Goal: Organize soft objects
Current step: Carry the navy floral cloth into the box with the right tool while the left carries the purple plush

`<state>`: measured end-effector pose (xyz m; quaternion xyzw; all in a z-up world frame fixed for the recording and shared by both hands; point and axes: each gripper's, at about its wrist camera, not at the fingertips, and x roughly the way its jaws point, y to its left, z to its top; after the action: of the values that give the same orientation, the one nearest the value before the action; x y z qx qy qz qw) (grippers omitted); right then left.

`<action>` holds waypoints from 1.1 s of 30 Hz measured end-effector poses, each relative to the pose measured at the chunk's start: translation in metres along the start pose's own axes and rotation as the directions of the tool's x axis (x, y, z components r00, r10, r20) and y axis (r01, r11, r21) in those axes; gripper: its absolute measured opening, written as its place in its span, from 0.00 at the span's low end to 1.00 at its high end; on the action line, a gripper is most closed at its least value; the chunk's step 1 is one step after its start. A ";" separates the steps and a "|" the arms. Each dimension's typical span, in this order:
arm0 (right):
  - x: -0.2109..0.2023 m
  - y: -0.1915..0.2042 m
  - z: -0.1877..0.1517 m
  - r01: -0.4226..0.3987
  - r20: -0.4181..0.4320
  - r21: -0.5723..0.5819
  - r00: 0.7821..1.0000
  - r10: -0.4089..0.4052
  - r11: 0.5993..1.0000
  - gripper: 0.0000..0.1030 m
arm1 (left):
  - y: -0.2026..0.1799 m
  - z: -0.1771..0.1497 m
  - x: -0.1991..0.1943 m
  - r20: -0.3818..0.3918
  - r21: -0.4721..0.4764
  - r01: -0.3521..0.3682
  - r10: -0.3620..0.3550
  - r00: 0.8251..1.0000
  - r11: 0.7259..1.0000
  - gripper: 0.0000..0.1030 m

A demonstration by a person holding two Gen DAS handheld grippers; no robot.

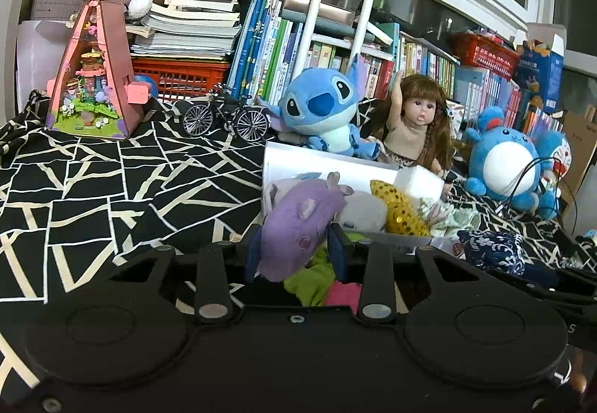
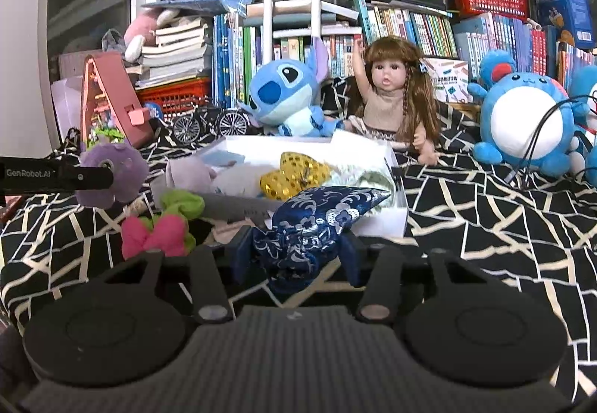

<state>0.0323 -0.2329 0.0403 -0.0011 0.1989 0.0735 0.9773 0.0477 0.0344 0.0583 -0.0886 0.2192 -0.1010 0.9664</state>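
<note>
Nearest: my left claw pinches a purple plush, fuzzy and rounded, held just short of the white box. My right claw is pressed onto a navy brocade pouch, slick, silver-patterned, crumpled, at the box's near edge.

On the surface before the box: a pink-and-green felt bow, limp.

In the box: a gold sequin piece and pale fabric.

Behind: Stitch plush, doll, round blue plush.

Risks, as I judge: the slick brocade could slide out of the pinch; the crowded box could let either item roll off.
</note>
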 end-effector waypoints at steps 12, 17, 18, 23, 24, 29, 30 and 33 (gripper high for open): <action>0.017 0.002 0.028 -0.056 0.031 0.034 0.998 0.055 0.998 0.47 | -0.017 0.021 0.024 -0.002 -0.005 0.025 -0.025 1.000 1.000 0.34; 0.029 0.001 0.040 -0.070 0.029 0.045 0.997 0.068 0.997 0.47 | -0.021 0.028 0.034 -0.008 -0.005 0.038 -0.038 0.999 0.999 0.34; 0.031 0.001 0.042 -0.073 0.028 0.048 0.997 0.071 0.996 0.47 | -0.022 0.031 0.036 -0.008 -0.005 0.040 -0.040 0.999 0.999 0.34; 0.046 -0.002 0.062 -0.095 0.023 0.058 0.995 0.093 0.994 0.47 | -0.023 0.054 0.053 -0.019 -0.018 0.065 -0.066 0.998 0.998 0.34; 0.050 -0.003 0.067 -0.102 0.023 0.063 0.995 0.101 0.993 0.47 | -0.024 0.060 0.057 -0.018 -0.019 0.070 -0.070 0.997 0.997 0.34; 0.074 -0.016 0.094 -0.143 0.009 0.134 0.990 0.143 0.981 0.47 | -0.027 0.089 0.088 -0.043 -0.058 0.102 -0.105 0.994 0.993 0.34; 0.081 -0.020 0.100 -0.150 0.002 0.152 0.988 0.152 0.977 0.47 | -0.028 0.094 0.096 -0.056 -0.064 0.109 -0.113 0.992 0.992 0.34; 0.099 -0.027 0.113 -0.140 -0.025 0.170 0.989 0.146 0.975 0.47 | -0.030 0.105 0.121 -0.090 -0.088 0.114 -0.122 0.988 0.990 0.34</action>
<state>0.1703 -0.2420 0.1050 0.0941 0.2221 0.1267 0.9622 0.1967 -0.0097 0.1091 -0.1365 0.2632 -0.1530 0.9427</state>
